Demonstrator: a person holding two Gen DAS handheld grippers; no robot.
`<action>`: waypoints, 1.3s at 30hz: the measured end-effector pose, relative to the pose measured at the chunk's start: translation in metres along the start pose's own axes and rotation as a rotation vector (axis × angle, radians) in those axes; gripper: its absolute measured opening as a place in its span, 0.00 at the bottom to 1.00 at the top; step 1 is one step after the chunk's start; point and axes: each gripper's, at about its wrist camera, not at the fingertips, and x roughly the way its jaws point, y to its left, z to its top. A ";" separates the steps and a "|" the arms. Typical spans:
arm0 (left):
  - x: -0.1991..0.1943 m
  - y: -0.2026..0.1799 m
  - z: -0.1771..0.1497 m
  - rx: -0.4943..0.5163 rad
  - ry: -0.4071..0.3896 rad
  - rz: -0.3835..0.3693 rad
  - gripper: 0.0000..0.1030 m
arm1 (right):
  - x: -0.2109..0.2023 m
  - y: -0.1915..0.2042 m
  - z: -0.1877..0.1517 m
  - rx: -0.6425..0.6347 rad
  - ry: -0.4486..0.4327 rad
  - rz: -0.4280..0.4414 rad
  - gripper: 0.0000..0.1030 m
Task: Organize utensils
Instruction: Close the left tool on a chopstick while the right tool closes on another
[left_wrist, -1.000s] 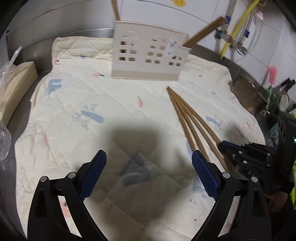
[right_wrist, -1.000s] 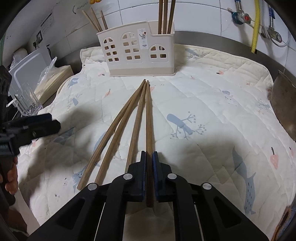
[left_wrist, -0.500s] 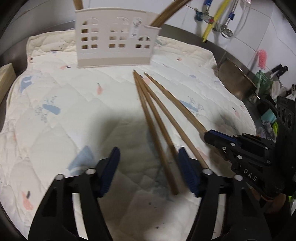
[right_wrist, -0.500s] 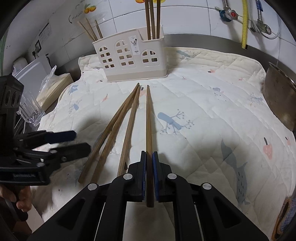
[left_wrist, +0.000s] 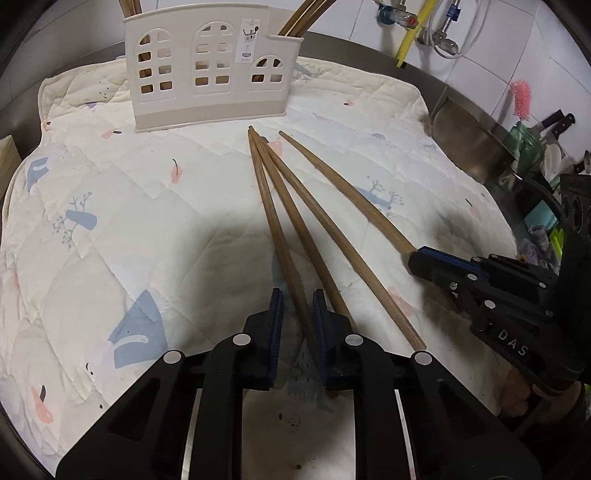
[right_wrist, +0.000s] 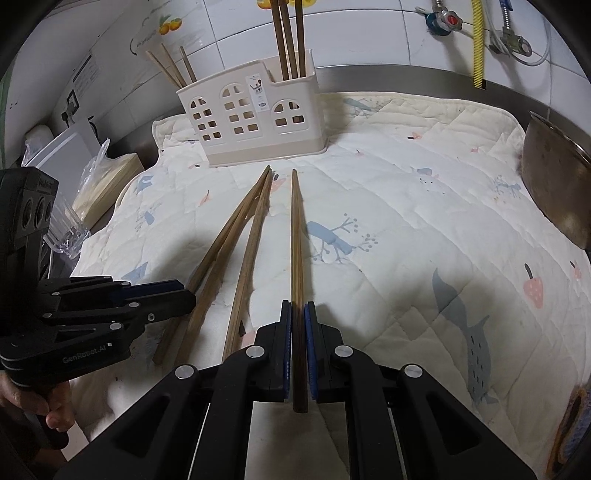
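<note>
A cream utensil holder (left_wrist: 210, 70) (right_wrist: 255, 122) with window cutouts stands at the back of a quilted mat and holds several chopsticks. Wooden chopsticks lie on the mat in front of it. My right gripper (right_wrist: 298, 310) is shut on one chopstick (right_wrist: 296, 240) and holds it just above the mat, tip toward the holder; this gripper also shows in the left wrist view (left_wrist: 436, 258). My left gripper (left_wrist: 297, 299) has its jaws narrowed around one lying chopstick (left_wrist: 277, 229), with small gaps still showing. Two more chopsticks (left_wrist: 306, 236) lie beside it.
The quilted mat (right_wrist: 424, 229) covers a steel counter. A metal bowl (right_wrist: 554, 192) sits at the right edge. A glass (right_wrist: 66, 229) and a bagged block (right_wrist: 107, 181) stand at the left. Taps and hoses (right_wrist: 476, 40) hang on the tiled wall.
My left gripper has swung right onto the chopsticks and narrowed its jaws from wide open to close around one. My right gripper has lifted its chopstick away from the others.
</note>
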 end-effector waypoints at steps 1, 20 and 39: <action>0.000 -0.001 0.000 0.011 -0.001 0.013 0.15 | 0.000 0.000 0.000 0.000 0.000 0.000 0.07; 0.001 0.012 0.003 0.018 0.012 0.051 0.08 | 0.003 0.001 -0.003 0.005 0.007 0.001 0.07; -0.009 0.016 0.002 0.007 -0.047 0.023 0.08 | -0.002 0.008 -0.001 -0.037 -0.007 -0.051 0.07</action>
